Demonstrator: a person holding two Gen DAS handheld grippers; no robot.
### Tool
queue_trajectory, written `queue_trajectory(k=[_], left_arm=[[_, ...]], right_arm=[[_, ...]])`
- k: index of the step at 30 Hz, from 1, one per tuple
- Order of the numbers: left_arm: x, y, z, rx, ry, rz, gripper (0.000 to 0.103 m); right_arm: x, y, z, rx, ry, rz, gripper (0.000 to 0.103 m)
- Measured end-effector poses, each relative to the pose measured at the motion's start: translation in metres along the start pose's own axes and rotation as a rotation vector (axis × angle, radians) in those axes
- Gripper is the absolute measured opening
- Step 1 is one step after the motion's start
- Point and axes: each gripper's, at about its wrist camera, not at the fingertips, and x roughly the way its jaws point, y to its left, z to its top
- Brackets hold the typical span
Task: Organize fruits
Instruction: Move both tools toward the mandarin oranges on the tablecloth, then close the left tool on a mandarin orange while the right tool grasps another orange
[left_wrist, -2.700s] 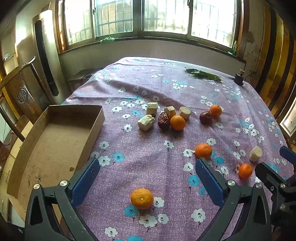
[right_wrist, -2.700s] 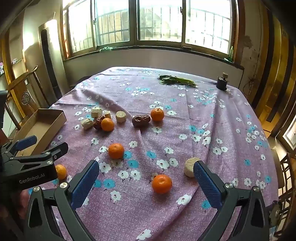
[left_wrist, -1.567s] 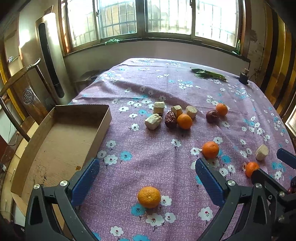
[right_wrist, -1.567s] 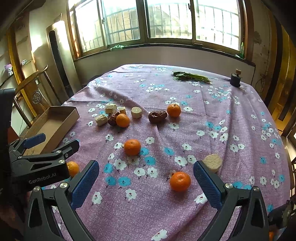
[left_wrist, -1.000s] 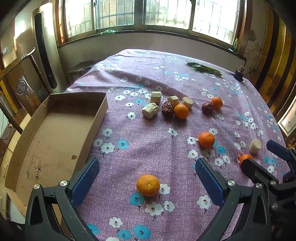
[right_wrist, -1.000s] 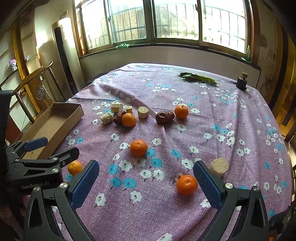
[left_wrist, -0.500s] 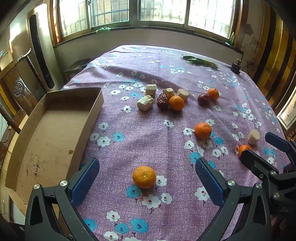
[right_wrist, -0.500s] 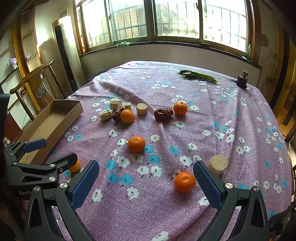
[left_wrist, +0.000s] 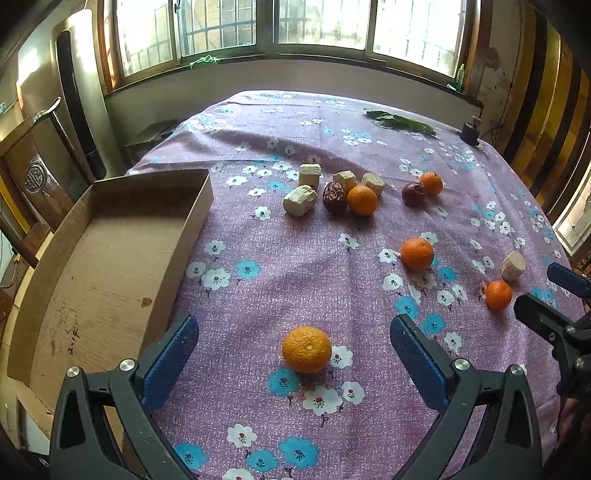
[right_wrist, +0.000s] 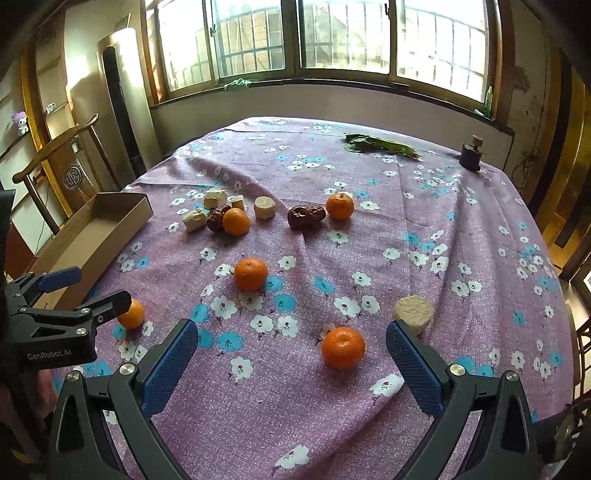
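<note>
Several mandarins, red dates and pale cut chunks lie on a purple flowered tablecloth (left_wrist: 295, 266). My left gripper (left_wrist: 293, 350) is open and empty, its blue pads either side of a near mandarin (left_wrist: 306, 349). It also shows in the right wrist view (right_wrist: 88, 295), with that mandarin (right_wrist: 131, 314) beside it. My right gripper (right_wrist: 291, 352) is open and empty, above a mandarin (right_wrist: 342, 347) and next to a round pale chunk (right_wrist: 413, 314). It shows at the right edge of the left wrist view (left_wrist: 554, 299). An empty cardboard box (left_wrist: 99, 254) stands at the left.
A cluster of chunks (left_wrist: 300, 199), a date (left_wrist: 334, 195) and a mandarin (left_wrist: 362, 200) lies mid-table, with another mandarin (left_wrist: 417, 254) nearer. Green leaves (right_wrist: 380, 146) and a small dark bottle (right_wrist: 470, 151) sit at the far edge. A wooden chair (right_wrist: 59, 162) stands left of the table.
Both grippers have crept forward and slightly lower toward the table. The near mandarin sits closer between the left pads. Nothing on the table has moved.
</note>
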Motion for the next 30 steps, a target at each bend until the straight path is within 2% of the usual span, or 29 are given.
queue_trajectory(k=[3, 8, 12, 19, 22, 24, 28, 29, 30], left_arm=[[0.006, 0.003, -0.002, 0.002, 0.020, -0.011, 0.103], [0.003, 0.002, -0.009, 0.105, 0.030, -0.013, 0.103], [0.005, 0.014, -0.014, 0.086, 0.067, -0.088, 0.103], [0.020, 0.009, -0.016, 0.098, 0.092, -0.098, 0.101], [0.029, 0.005, -0.016, 0.108, 0.117, -0.093, 0.086], [0.035, 0.006, -0.017, 0.108, 0.135, -0.090, 0.070], [0.040, 0.007, -0.015, 0.107, 0.125, -0.080, 0.059], [0.040, 0.007, -0.014, 0.108, 0.121, -0.083, 0.052], [0.040, 0.007, -0.013, 0.110, 0.119, -0.089, 0.039]], right_arm=[[0.001, -0.010, -0.003, 0.027, 0.001, 0.007, 0.103], [-0.001, -0.012, -0.007, 0.008, 0.004, 0.008, 0.103], [0.001, -0.012, -0.008, 0.002, 0.006, 0.024, 0.103], [0.010, -0.005, -0.008, -0.023, 0.024, 0.051, 0.096], [0.014, -0.003, -0.005, -0.029, 0.031, 0.064, 0.092], [0.019, 0.000, -0.002, -0.029, 0.035, 0.071, 0.090], [0.034, 0.008, 0.006, -0.043, 0.050, 0.098, 0.082], [0.038, 0.009, 0.008, -0.045, 0.053, 0.098, 0.081], [0.042, 0.011, 0.011, -0.047, 0.055, 0.100, 0.081]])
